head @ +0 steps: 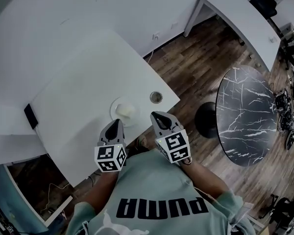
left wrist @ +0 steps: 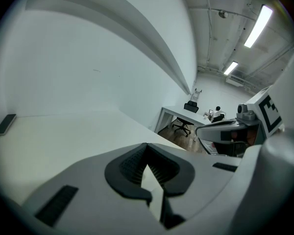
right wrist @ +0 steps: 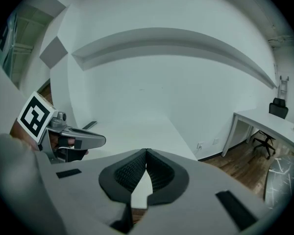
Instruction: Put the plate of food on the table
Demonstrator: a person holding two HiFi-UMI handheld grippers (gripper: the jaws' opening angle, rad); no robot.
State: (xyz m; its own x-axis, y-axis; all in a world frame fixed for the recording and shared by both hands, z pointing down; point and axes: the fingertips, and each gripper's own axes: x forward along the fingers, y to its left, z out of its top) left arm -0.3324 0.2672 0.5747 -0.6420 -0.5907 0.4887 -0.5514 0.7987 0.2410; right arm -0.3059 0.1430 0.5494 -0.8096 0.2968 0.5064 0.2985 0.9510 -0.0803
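Observation:
A white plate [head: 114, 103] with a pale lump of food [head: 126, 111] lies on the white table [head: 83, 77] near its front edge. My left gripper [head: 118, 123] is shut, its tip at the plate's near rim; whether it touches the rim I cannot tell. In the left gripper view that gripper [left wrist: 146, 147] has nothing between its pads. My right gripper [head: 156, 115] is shut and empty, just right of the plate, over the table's front edge. The right gripper view shows its tips [right wrist: 146, 152] meeting. The plate is hidden in both gripper views.
A small round dish [head: 156, 97] sits right of the plate by the table corner. A flat black device [head: 30, 115] lies at the table's left edge. A round black marble table [head: 247, 114] stands on the wooden floor at right, a white desk [head: 235, 13] beyond it.

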